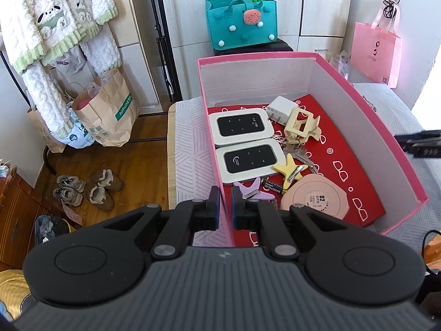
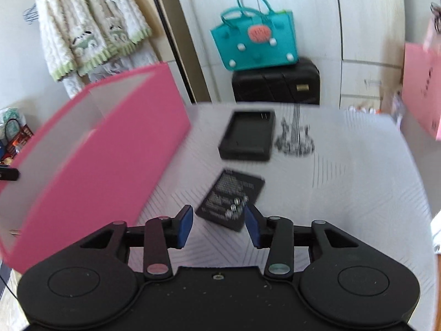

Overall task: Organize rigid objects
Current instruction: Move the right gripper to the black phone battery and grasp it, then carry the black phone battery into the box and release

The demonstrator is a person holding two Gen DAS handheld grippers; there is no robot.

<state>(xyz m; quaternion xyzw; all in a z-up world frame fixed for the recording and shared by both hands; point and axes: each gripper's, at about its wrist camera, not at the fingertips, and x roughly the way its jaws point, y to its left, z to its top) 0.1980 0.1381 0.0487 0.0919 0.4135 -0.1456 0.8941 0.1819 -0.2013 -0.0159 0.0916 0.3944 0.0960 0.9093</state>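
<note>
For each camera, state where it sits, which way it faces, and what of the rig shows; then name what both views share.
Left wrist: sits behind the left gripper, looking down into the pink box; its fingers straddle the box's near wall, closed on it.
Right wrist: sits behind the open right gripper, looking across the table at a flat black battery and a black charger cradle.
Shared: the pink box and the teal tote bag beyond the table.
</note>
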